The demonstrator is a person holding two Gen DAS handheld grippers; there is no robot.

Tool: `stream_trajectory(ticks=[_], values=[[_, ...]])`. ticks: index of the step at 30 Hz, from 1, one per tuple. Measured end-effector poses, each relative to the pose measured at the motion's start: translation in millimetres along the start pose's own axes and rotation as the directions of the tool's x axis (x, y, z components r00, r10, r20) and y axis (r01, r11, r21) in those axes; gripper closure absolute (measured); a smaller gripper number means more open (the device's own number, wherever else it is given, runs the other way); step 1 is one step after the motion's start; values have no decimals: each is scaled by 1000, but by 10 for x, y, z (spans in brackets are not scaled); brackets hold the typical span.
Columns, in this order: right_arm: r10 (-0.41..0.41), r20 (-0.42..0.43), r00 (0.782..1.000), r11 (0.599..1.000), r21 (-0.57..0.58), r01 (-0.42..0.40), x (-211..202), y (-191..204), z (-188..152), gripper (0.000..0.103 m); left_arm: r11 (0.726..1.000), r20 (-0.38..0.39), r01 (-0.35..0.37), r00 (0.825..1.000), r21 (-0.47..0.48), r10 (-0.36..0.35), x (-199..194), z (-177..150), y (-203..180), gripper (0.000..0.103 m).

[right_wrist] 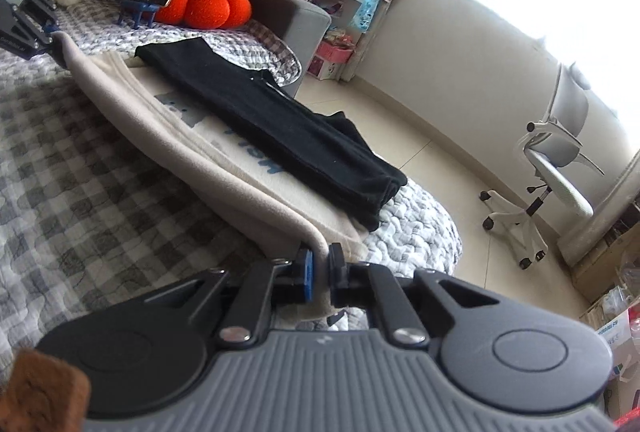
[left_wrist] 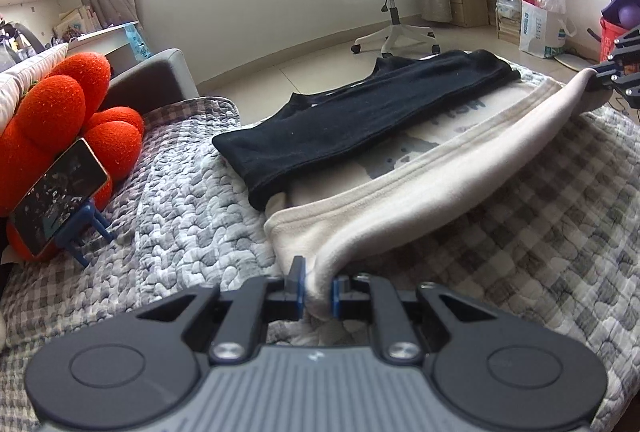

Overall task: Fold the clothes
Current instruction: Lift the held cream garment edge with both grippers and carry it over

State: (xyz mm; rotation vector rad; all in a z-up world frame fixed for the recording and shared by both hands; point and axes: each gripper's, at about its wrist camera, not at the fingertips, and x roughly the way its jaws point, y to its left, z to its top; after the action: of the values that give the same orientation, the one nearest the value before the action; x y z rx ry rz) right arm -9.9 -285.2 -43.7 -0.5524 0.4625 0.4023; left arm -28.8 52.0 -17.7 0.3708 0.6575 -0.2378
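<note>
**Caller:** Jaws first: your left gripper (left_wrist: 316, 288) is clamped on the near corner of the cream garment (left_wrist: 400, 175), cloth bunched between the blue pads. Your right gripper (right_wrist: 320, 270) is pinching the far end of that same long edge.

**Spotter:** So both ends of one hem are held. Is the right one really biting?

**Caller:** From the left wrist view you see it gripping the cloth out at the right. Up close, the fabric runs into the narrow gap between the pads, so I call it clenched on the cloth.

**Spotter:** Where does the garment lie?

**Caller:** Spread on the grey checked quilt (left_wrist: 180, 199), its held edge raised off the surface and curling over toward the printed front. A black garment (left_wrist: 360, 115) lies across its far half, already a long narrow fold.

**Spotter:** Progress?

**Caller:** By my reckoning, midway. You have the black piece folded, the cream one only starting its first fold; carrying this edge across is still ahead of you.

**Spotter:** Containers?

**Caller:** A white shopping bag (left_wrist: 540, 27) stands on the floor by the desk, with something clear and crumpled poking out. I cannot tell what.
</note>
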Motion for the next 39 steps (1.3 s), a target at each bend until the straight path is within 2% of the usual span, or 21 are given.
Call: stream_trajectory(ticks=[7, 15, 21, 27, 34, 39], values=[[-23, 24, 999, 999, 30, 22, 2, -39, 113, 97, 999, 15, -3, 1000, -34, 4, -1, 75, 55, 91], [-35, 72, 997, 985, 171, 23, 19, -226, 264, 97, 995, 47, 1, 999, -101, 4, -34, 210, 156, 91], [-74, 89, 993, 961, 273, 47, 142, -368, 434, 97, 981, 49, 35, 998, -192, -26, 51, 411, 322, 91], [-103, 76, 992, 924, 377, 67, 349, -539, 654, 97, 947, 41, 82, 996, -309, -73, 304, 639, 559, 92], [-39, 4, 999, 849, 527, 31, 786, -866, 873, 97, 894, 13, 108, 993, -435, -114, 659, 904, 864, 92], [-9, -45, 999, 799, 600, 34, 1057, -1019, 934, 97, 859, -2, 98, 993, -502, -114, 1003, 1068, 1020, 92]])
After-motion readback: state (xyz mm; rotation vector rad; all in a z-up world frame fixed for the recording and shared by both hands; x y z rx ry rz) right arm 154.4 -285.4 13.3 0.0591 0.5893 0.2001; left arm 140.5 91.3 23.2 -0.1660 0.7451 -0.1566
